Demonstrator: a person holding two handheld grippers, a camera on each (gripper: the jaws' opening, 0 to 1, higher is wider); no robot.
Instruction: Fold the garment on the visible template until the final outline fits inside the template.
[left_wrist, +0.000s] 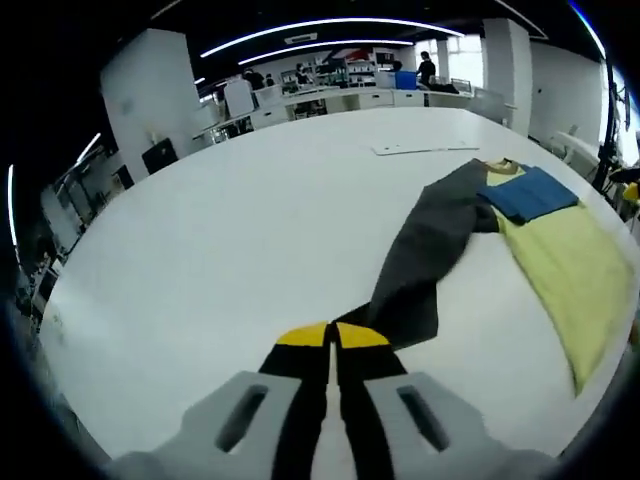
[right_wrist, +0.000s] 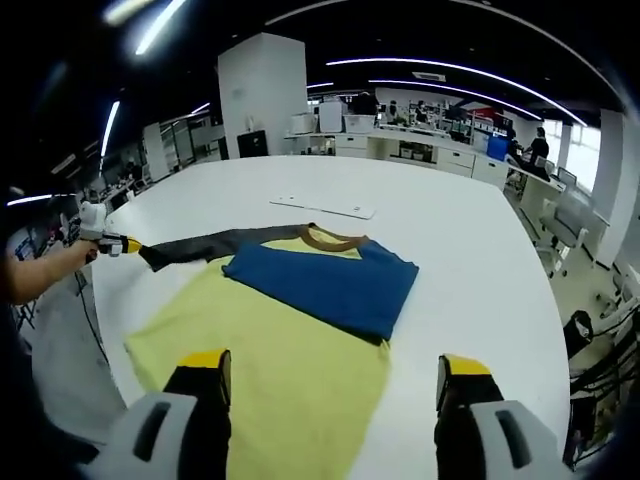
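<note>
On a large white table lies one shirt — yellow body, blue panel folded over the upper part, brown collar, dark grey sleeve stretched out sideways from the shoulder

Shirt, right gripper view: body spread flat, hem nearest the camera, collar on the far side; blue panel covers the chest and its right edge reaches past the yellow; grey sleeve runs to the left, pulled straight to its cuff

Shirt, left gripper view: sleeve runs from the jaw tips up and right to the yellow body and the blue panel

Left gripper: jaws together, yellow tips closed on the sleeve's cuff end, which emerges just beyond them; seen also in the right gripper view at far left, held by a hand, gripping the sleeve end near the table's edge

Right gripper: jaws wide apart, yellow-tipped, nothing between them; left jaw above the yellow cloth near the hem, right jaw above bare table beside the shirt — whether either touches the surface cannot be told

Flat white sheet: on the table beyond the collar, apart from the shirt; same sheet in the left gripper view

Background: white pillar, desks, people standing far off
</note>
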